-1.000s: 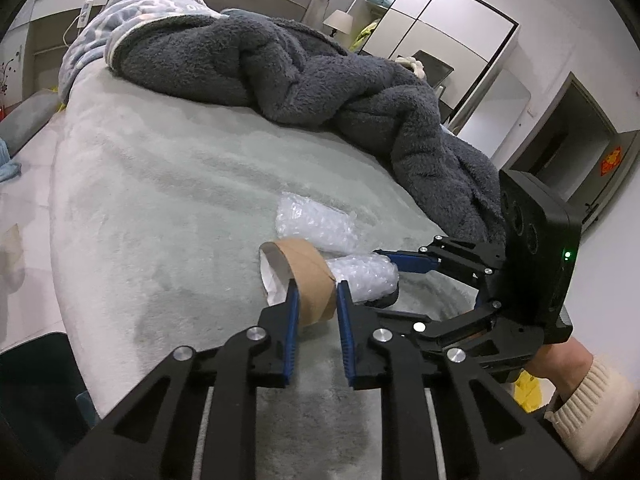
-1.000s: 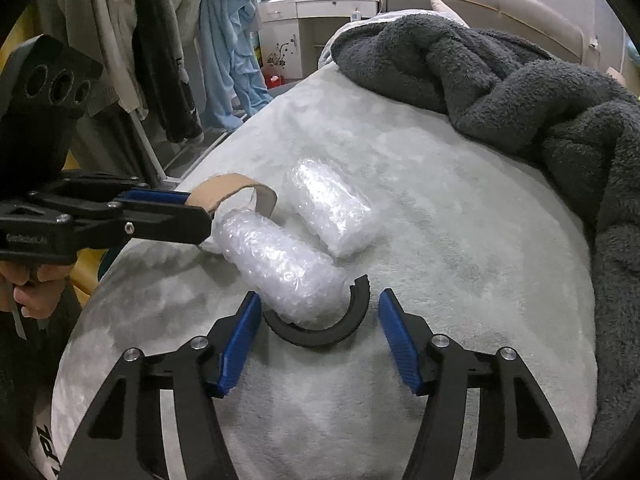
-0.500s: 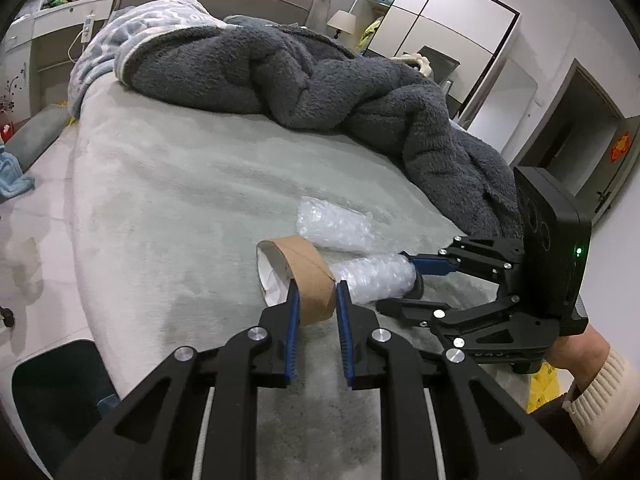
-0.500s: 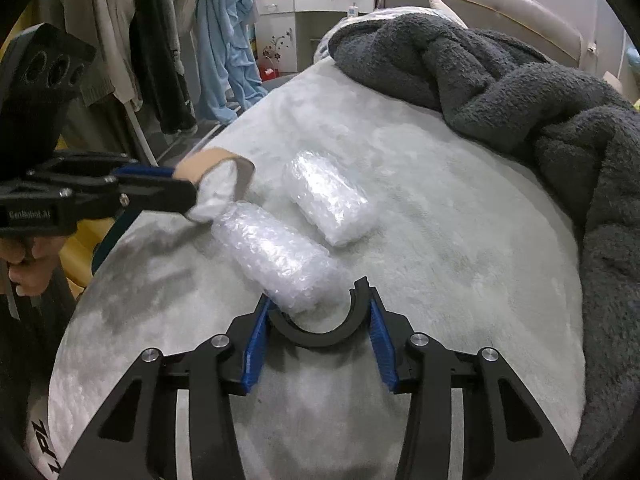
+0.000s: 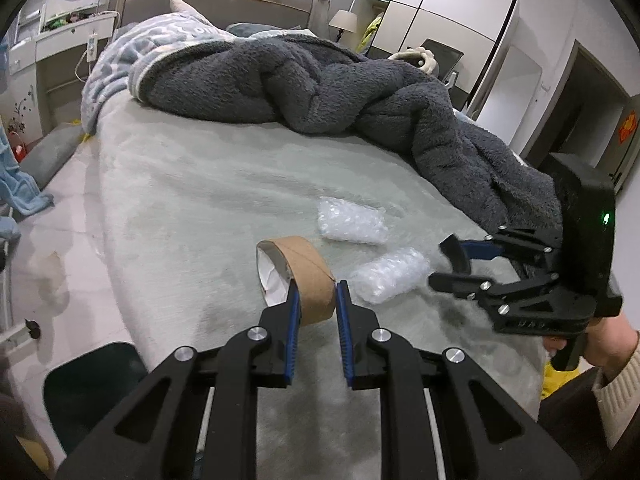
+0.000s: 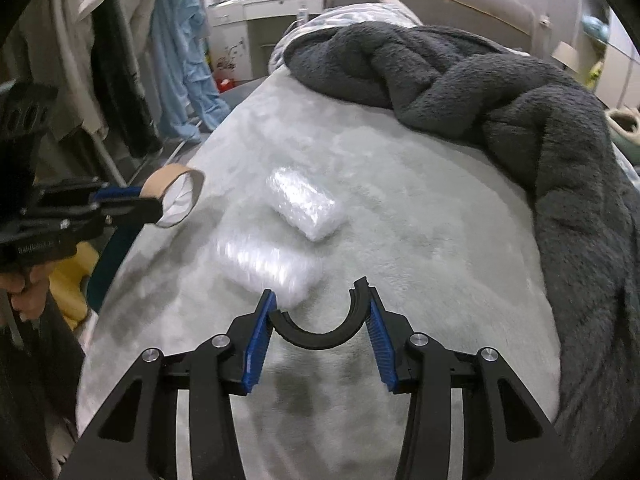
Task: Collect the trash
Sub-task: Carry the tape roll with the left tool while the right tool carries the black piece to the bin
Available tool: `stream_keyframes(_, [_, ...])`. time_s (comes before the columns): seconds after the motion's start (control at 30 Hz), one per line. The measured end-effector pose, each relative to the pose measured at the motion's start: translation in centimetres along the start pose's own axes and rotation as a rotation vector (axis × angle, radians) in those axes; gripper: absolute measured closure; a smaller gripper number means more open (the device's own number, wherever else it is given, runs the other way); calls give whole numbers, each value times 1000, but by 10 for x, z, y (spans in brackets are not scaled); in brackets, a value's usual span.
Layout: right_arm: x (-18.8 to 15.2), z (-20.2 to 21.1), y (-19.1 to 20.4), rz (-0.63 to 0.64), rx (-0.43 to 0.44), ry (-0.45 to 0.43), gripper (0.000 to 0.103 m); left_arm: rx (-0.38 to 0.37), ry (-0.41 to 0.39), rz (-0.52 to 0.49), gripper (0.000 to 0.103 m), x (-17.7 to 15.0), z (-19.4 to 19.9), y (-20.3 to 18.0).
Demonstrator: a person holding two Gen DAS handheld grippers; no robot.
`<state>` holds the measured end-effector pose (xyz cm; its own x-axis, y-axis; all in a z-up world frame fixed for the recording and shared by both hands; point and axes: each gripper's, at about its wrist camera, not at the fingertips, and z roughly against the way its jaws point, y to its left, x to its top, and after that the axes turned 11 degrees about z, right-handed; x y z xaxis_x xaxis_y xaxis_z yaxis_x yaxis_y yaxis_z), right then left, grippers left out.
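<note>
My left gripper (image 5: 316,292) is shut on a brown cardboard tape ring (image 5: 298,276) and holds it above the bed's near edge; the ring also shows in the right wrist view (image 6: 176,196). My right gripper (image 6: 320,300) is shut on a black half-ring plastic piece (image 6: 320,330), lifted off the bed; it also shows in the left wrist view (image 5: 456,258). Two bubble-wrap rolls lie on the bed: the nearer roll (image 6: 268,268) just ahead of my right fingers, the farther roll (image 6: 304,210) behind it. They also show in the left wrist view (image 5: 390,274) (image 5: 352,226).
The grey-green bed cover (image 5: 208,184) runs to a rumpled dark grey blanket (image 5: 320,84) at the back and right. A dark bin (image 5: 88,384) stands on the floor left of the bed. Clothes (image 6: 180,52) hang on a rack at the left.
My right gripper closed on the black half-ring and lifted it back from the nearer bubble-wrap roll. My left gripper raised the cardboard ring off the bed and drew back.
</note>
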<state>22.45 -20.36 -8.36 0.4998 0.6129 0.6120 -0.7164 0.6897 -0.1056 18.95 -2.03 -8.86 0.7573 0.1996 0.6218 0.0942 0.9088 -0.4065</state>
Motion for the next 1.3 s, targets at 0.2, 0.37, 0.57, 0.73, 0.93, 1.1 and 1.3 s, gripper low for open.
stream_keyframes(0.2, [5, 21, 12, -144, -50, -27, 57, 48, -24, 9, 84, -1, 24, 19])
stream_keyframes(0.37, [10, 25, 35, -182, -81, -30, 57, 100, -20, 37, 84, -6, 39, 48])
stream_keyframes(0.57, [36, 22, 63, -204, -85, -52, 57, 153, 9, 87, 84, -12, 47, 84])
stream_keyframes(0.73, [70, 26, 92, -185, -49, -91, 57, 193, 49, 117, 84, -22, 46, 112])
stream_keyframes(0.93, [97, 22, 125, -134, -10, -108, 57, 217, 107, 162, 84, -37, 44, 143])
stream_keyframes(1.1, [108, 11, 147, -88, 15, -101, 57, 240, 179, 224, 84, -53, 36, 173])
stream_keyframes(1.3, [116, -14, 166, -50, 50, -70, 57, 241, 258, 302, 84, -69, 25, 198])
